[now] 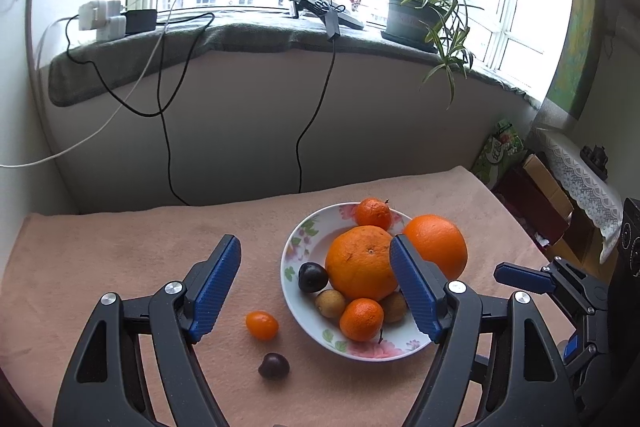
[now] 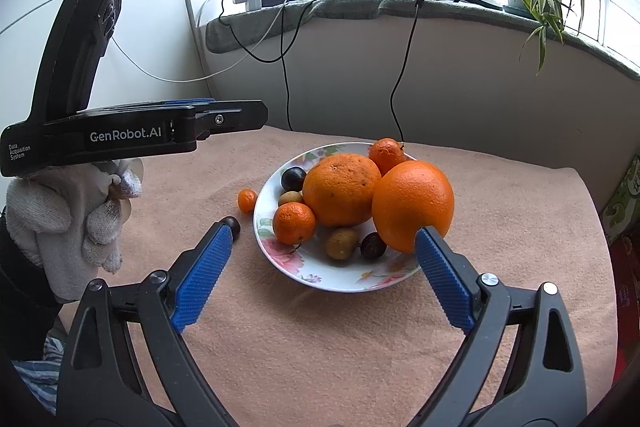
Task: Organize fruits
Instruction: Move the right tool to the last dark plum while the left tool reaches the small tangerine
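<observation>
A floral white bowl (image 1: 298, 243) (image 2: 344, 281) sits on the pink cloth. It holds two big oranges (image 1: 358, 263) (image 2: 414, 205), two small mandarins (image 1: 360, 319) (image 2: 294, 223), brown longans (image 2: 342, 243) and dark plums (image 2: 294, 178). A small kumquat (image 1: 262, 325) (image 2: 247, 200) and a dark plum (image 1: 274, 365) (image 2: 233, 225) lie on the cloth left of the bowl. My left gripper (image 1: 316, 291) is open and empty above the kumquat and the bowl's left side. My right gripper (image 2: 322, 271) is open and empty in front of the bowl.
A grey-covered window sill (image 1: 240, 35) at the back carries chargers, cables, a tablet stand and a potted plant (image 1: 424, 11). Cables hang down the wall. Boxes and a lace-covered shelf (image 1: 576, 183) stand right of the table. My gloved hand (image 2: 60, 219) holds the left gripper.
</observation>
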Demonstrator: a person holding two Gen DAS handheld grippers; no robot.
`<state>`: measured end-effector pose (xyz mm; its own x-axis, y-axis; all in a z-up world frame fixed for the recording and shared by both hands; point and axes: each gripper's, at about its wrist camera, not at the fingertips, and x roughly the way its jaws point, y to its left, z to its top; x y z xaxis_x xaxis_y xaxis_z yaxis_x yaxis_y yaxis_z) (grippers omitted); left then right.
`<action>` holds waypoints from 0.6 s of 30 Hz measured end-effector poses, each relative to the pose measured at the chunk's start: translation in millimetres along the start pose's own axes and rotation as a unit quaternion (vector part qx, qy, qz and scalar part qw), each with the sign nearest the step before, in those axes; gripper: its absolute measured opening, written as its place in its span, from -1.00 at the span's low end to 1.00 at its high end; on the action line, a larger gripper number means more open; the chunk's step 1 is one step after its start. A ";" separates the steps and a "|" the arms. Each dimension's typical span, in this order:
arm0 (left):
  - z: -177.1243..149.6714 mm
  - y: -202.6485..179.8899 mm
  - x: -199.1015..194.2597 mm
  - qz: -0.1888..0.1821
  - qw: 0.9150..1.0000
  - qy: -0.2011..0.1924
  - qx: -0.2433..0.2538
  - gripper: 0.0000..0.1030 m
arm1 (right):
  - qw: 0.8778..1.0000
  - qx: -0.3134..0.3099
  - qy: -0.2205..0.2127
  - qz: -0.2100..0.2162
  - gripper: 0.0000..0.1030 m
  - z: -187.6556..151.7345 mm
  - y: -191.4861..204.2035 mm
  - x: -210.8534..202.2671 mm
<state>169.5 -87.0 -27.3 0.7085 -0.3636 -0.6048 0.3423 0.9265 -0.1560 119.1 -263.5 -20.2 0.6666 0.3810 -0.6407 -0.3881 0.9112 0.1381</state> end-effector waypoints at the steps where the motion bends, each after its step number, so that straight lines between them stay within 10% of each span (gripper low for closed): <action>1: -0.3 0.2 -1.5 0.000 1.000 -0.002 0.000 0.49 | 1.000 0.000 -0.001 0.001 0.87 0.1 0.4 -0.8; 18: -9.5 19.5 -30.8 0.015 1.000 -0.022 -0.009 0.49 | 0.999 -0.014 0.008 0.036 0.94 0.4 29.6 0.3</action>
<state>148.5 -56.9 -19.1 0.7456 -0.3388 -0.5738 0.3090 0.9387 -0.1528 108.0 -236.3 -16.0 0.6257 0.4426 -0.6423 -0.4523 0.8767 0.1635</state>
